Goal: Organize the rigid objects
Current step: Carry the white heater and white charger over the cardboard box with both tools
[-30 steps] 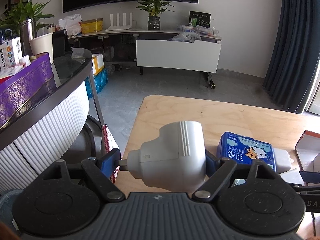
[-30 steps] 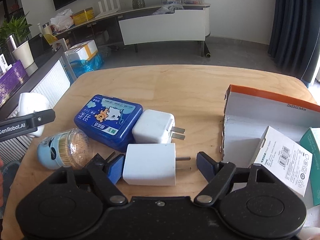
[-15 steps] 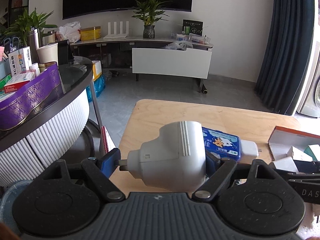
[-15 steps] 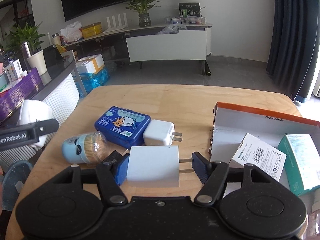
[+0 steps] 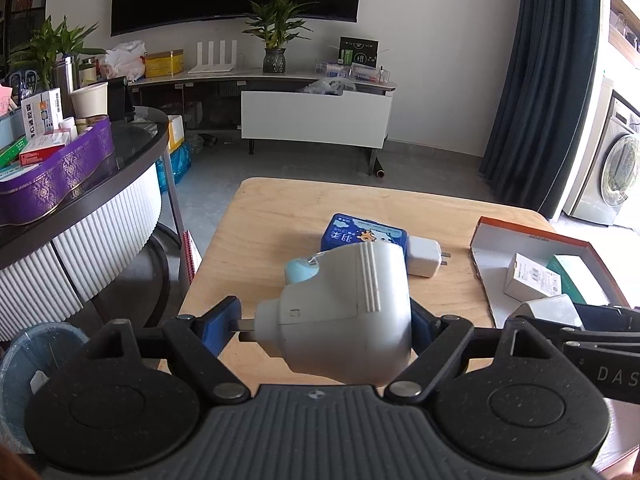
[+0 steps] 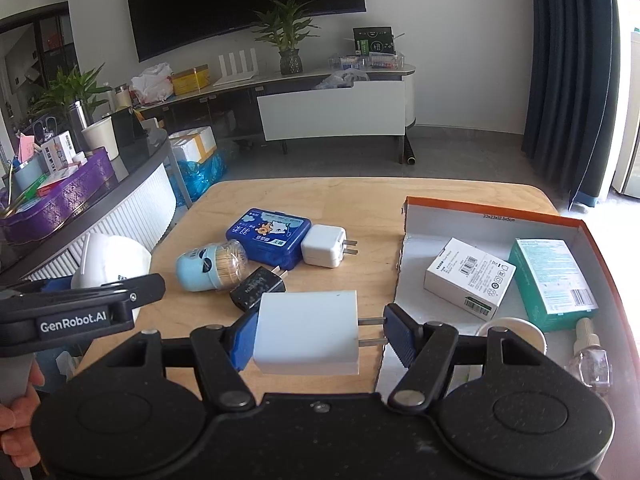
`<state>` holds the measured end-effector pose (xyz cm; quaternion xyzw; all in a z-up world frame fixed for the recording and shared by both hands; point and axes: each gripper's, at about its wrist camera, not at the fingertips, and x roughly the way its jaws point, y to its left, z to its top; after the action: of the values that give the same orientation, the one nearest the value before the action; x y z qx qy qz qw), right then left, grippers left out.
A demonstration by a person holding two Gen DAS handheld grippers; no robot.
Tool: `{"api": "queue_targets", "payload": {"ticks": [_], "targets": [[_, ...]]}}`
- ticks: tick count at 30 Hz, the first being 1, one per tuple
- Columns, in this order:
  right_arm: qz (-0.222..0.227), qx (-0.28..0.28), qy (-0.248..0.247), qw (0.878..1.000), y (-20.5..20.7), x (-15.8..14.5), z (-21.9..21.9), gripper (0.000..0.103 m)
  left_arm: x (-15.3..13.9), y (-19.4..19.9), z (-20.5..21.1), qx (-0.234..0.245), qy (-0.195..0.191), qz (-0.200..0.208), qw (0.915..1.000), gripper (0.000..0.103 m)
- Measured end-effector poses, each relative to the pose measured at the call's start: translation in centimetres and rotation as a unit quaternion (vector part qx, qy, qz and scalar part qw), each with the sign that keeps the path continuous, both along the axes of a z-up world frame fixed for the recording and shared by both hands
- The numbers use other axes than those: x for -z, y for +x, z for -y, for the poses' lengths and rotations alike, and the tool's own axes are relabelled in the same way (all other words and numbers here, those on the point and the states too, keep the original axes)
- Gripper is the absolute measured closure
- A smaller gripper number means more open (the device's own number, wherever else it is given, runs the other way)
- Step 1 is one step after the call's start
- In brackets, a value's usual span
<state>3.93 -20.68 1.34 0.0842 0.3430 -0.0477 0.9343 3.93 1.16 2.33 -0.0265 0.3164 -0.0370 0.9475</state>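
- 2 grips: my left gripper (image 5: 326,322) jaws clamp the grey plug (image 5: 344,316), hiding the toothpick jar (image 5: 300,271).
- Right gripper (image 6: 318,330) jaws, open a second ago, now pinch the white charger (image 6: 308,332), lifted off the surface (image 6: 360,196).

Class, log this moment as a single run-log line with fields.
left hand-held gripper: holds grey plug | right hand-held gripper: holds white charger | both above table | box: unfilled space

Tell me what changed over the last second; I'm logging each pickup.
The right claw closed on the white charger, pads on its back and prongs, and lifted it off the table, baring a black charger. The left claw also rose, holding the grey plug. The blue case, toothpick jar, small charger and box stayed put.
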Motion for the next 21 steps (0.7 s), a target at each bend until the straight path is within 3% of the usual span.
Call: {"api": "queue_targets", "payload": {"ticks": [21], "targets": [[0.027, 0.01, 0.005, 1.0, -6.6, -1.3, 0.7, 0.023, -0.6, -4.2, 2.5, 0.029, -0.012, 0.005, 0.9995, 0.018]]}}
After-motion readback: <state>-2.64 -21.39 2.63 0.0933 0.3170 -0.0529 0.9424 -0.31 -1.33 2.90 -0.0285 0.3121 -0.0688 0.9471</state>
